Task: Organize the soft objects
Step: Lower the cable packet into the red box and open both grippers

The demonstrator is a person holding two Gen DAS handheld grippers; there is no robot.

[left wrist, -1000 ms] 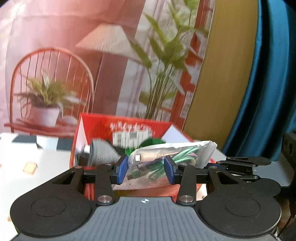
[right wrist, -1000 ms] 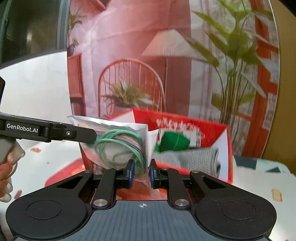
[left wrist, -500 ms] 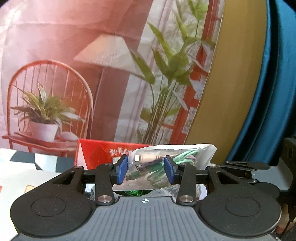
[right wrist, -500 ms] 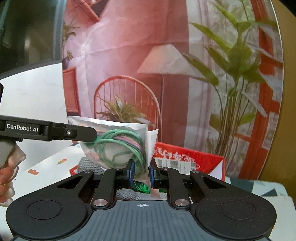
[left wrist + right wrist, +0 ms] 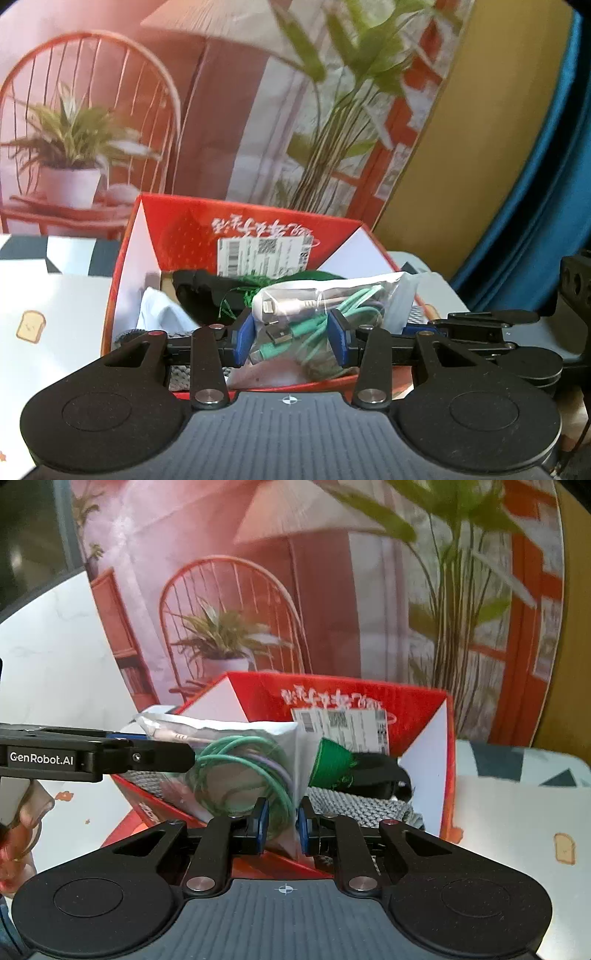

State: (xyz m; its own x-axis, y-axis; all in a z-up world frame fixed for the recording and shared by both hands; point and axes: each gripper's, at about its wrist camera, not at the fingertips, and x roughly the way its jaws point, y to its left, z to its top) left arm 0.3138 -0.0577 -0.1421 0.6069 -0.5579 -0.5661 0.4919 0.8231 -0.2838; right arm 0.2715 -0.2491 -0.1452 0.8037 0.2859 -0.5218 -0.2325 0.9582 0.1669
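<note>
Red box (image 5: 258, 236) back in view; both grippers' fingers pinching cable bag (image 5: 317, 314); "GenRobot.AI" on left gripper (image 5: 40, 757).

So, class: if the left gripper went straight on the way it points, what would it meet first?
Probably the things in the red box: the left gripper, shut on the bag of cables, points at the black item. Depth is unclear.

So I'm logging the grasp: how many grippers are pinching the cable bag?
2. The left gripper clamps one end of the bag and the right gripper pinches the other, above the red box. Nothing suggests a hidden third.
</note>
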